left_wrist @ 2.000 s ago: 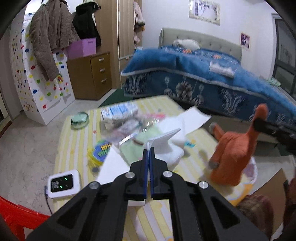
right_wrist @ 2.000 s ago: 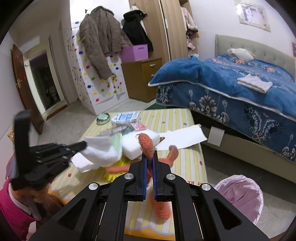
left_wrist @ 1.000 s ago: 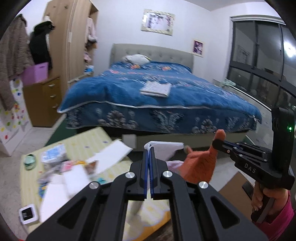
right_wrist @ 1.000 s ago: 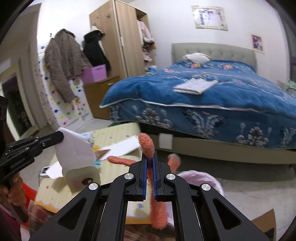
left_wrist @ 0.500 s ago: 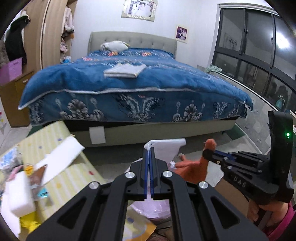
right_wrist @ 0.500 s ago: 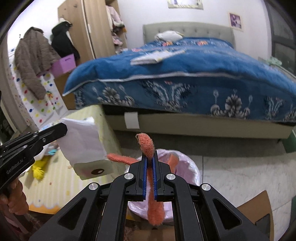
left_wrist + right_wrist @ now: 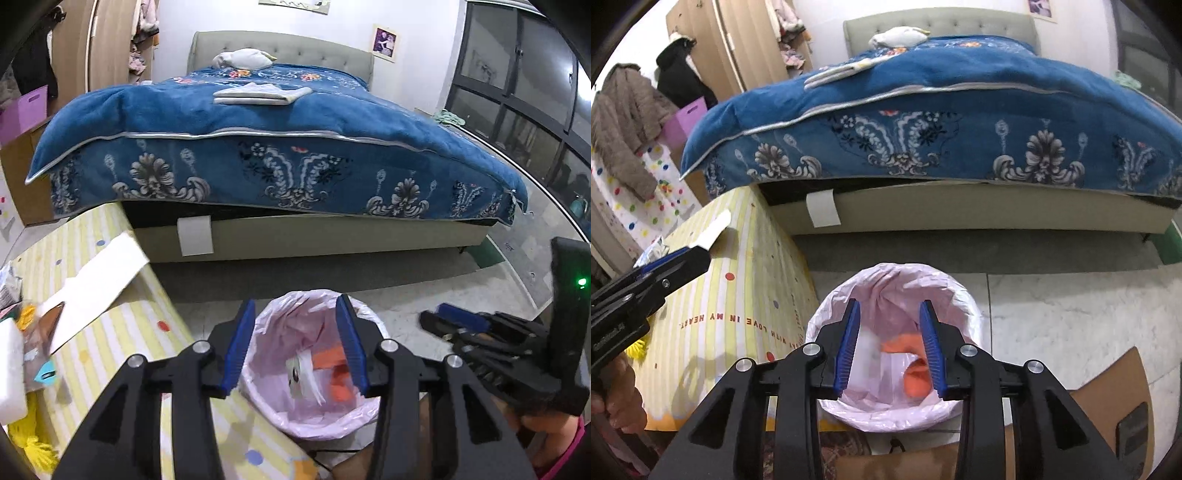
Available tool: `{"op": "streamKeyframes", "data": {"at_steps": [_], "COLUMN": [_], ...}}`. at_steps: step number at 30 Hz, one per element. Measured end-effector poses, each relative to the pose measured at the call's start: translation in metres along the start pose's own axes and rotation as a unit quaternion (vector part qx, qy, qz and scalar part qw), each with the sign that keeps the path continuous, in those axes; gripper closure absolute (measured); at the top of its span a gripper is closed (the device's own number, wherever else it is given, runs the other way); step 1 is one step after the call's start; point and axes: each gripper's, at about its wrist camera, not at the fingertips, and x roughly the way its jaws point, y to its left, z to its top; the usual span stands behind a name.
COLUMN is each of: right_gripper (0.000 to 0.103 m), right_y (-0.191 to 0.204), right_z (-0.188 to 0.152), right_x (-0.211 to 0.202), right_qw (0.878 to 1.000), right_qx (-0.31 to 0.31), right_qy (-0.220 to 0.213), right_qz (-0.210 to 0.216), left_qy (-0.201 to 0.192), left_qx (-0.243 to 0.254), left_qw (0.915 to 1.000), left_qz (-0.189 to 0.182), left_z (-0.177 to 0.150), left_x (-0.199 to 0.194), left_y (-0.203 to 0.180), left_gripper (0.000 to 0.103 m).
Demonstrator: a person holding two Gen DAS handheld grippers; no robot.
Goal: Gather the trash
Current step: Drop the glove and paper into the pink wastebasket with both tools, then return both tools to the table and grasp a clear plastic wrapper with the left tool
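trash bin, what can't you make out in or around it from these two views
- Bin base: both views, hidden by gripper bodies.
- White item inside: motion-blurred, identity unclear.
- Orange item: right wrist view, partly behind the right gripper fingers.
- Table clutter: left wrist view, cut off by the edge.

the white scrap (image 7: pixel 303 373) and orange cloth (image 7: pixel 334 376) in the bin (image 7: pixel 273 413) are smeared by motion blur; their shapes cannot be told. in the right view the orange cloth's right side sits behind a blue pad. the bin's base is hidden by the gripper bodies at 6 o'clock. clutter (image 7: pixel 22 332) at 9 o'clock on the table (image 7: pixel 122 354) is cut off by the edge.
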Motion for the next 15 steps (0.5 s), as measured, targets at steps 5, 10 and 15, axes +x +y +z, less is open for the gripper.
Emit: {"op": "streamKeyframes", "data": {"at_steps": [5,10,15], "right_gripper": [0.068,0.068,0.068], "right_y": [0.009,0.04,0.082], "right_z": [-0.004,-0.007,-0.007], "right_x": [-0.037,-0.065,-0.081], "right_qw": [0.999,0.996,0.992], "right_qx": [0.006,-0.021,-0.06], "right_qy": [-0.035,-0.061,-0.064], "right_qz": [0.014,0.059,0.088], "left_qy": [-0.015,-0.025,-0.041], "left_qx": [0.001,-0.002,-0.02], "left_qw": [0.9993,0.998,0.9964], "left_qz": [0.035,0.058,0.072], "left_z": [-0.009,-0.025,-0.043], "left_x": [-0.034,-0.071,-0.114], "left_y": [0.014,0.026,0.046], "left_gripper": [0.059,0.059,0.059]}}
